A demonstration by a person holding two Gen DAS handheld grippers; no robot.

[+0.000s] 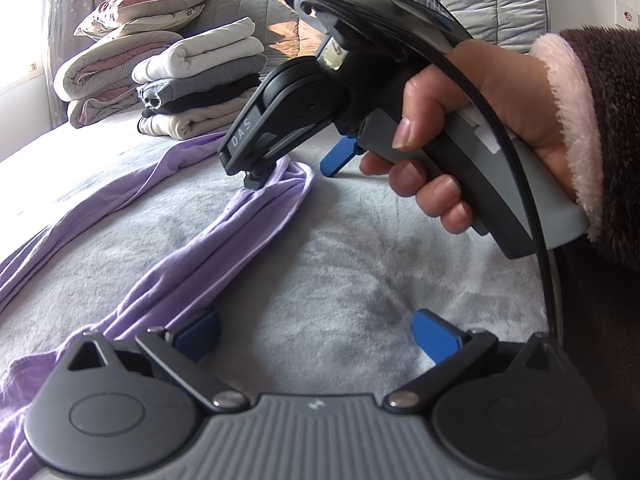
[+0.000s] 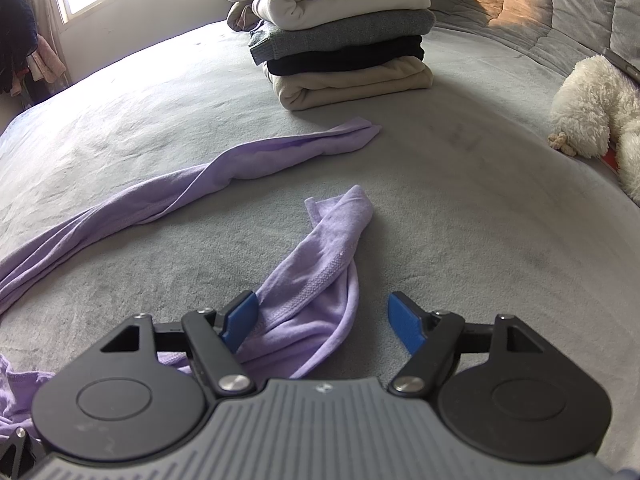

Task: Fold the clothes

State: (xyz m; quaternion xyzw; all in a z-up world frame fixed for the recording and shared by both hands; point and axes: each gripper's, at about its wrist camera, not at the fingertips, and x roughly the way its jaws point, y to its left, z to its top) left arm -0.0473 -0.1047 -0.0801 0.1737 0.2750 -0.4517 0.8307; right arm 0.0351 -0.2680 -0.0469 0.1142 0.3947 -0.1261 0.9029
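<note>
Right wrist view shows the bed [image 2: 460,208] carrying a lilac garment [image 2: 120,208], strung out in long twisted ropes rather than lying flat. One rope runs toward the stack of folded clothes [image 2: 344,44]; a second, bunched end lies directly ahead of the right gripper [image 2: 322,320].

Finger state: the right gripper's fingers stand wide apart. The fabric touches the inner face of one blue pad only, so nothing is clamped. The left gripper [image 1: 316,336] also has its fingers spread over bare bed cover, with the garment beside one pad [image 1: 198,332], not between them.

Likely faults, largest first:
1. Folding the garment while it is twisted would probably lock creases and uneven layers into the result. Cause: the ropes are not spread flat first.
2. Closing the right fingers here would likely catch several layers at once, or a loose edge that slips out on lifting.
3. A long pull toward the stack could drag fabric into it and topple it.
4. The two grippers sit near each other; a hasty move risks a collision.

Limits of view: the garment's type, collar and hem cannot be identified. Its body is cut off at the lower left of both views. The right gripper's fingertips are partly hidden in the left wrist view. A fluffy white toy [image 2: 592,108] is cropped at the edge.
</note>
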